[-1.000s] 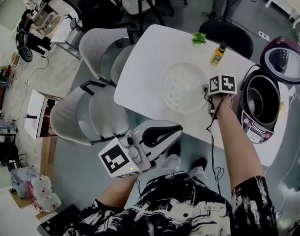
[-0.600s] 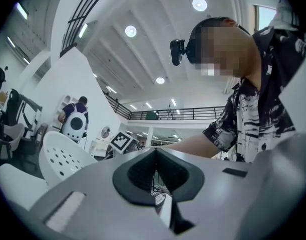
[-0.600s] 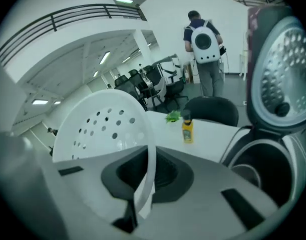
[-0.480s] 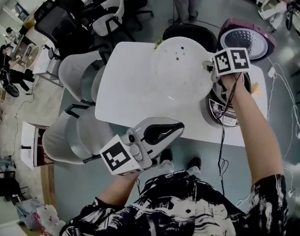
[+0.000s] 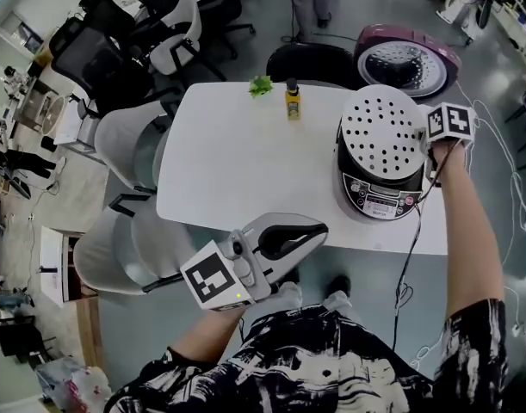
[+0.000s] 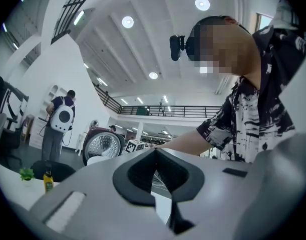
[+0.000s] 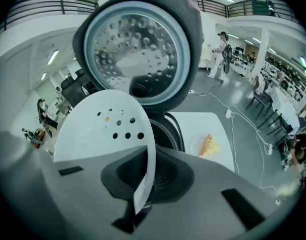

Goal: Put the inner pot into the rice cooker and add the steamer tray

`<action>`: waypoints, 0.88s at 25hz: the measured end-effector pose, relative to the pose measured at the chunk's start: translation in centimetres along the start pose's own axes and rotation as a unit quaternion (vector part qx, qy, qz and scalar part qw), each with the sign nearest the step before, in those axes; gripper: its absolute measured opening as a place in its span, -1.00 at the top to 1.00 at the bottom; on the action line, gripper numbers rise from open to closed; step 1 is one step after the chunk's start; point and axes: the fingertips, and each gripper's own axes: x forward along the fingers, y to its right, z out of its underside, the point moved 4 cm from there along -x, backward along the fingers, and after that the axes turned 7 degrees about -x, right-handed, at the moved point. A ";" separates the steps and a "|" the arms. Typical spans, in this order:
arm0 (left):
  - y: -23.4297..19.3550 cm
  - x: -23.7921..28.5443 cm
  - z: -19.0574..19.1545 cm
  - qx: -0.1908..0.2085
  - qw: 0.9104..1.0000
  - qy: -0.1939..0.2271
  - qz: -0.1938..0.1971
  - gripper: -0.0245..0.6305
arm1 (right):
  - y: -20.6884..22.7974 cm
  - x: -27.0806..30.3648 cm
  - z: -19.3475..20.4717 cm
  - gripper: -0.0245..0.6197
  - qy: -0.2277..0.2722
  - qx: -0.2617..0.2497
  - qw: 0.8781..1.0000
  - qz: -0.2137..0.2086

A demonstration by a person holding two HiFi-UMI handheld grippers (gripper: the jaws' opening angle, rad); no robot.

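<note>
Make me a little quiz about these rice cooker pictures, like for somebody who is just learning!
1. True or false: the right gripper pinches the tray by its rim.
2. Pick one. The purple lid is: A open, B shut, C lying on the floor.
3. Fill the gap: the tray is right above the ____.

Key
1. True.
2. A.
3. cooker.
</note>
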 end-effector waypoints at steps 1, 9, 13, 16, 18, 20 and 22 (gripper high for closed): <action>-0.1 0.1 0.2 -0.001 1.000 -0.002 -0.004 0.91 | 0.9 0.5 0.6 0.92 -0.007 0.005 1.000 0.006; -0.9 0.0 0.8 -0.006 1.000 -0.006 -0.029 0.91 | 3.3 3.9 3.3 0.92 -0.049 0.019 0.998 0.029; -1.5 -0.8 1.8 -0.002 1.000 -0.006 -0.030 0.91 | 3.1 6.0 4.5 0.92 -0.058 0.021 0.997 0.036; -1.6 -0.8 1.7 -0.008 0.999 -0.006 -0.037 0.91 | 2.9 6.3 4.4 0.92 -0.064 0.010 0.997 0.042; -1.7 -0.8 1.7 -0.012 0.999 -0.008 -0.039 0.91 | 2.9 6.3 4.1 0.91 -0.069 -0.008 0.996 0.054; -1.8 -0.9 1.8 -0.013 0.999 -0.008 -0.040 0.91 | 2.9 6.4 3.7 0.91 -0.073 -0.035 0.994 0.073; -2.1 -1.0 1.8 -0.014 0.999 -0.008 -0.040 0.91 | 2.8 6.6 3.4 0.90 -0.078 -0.067 0.991 0.091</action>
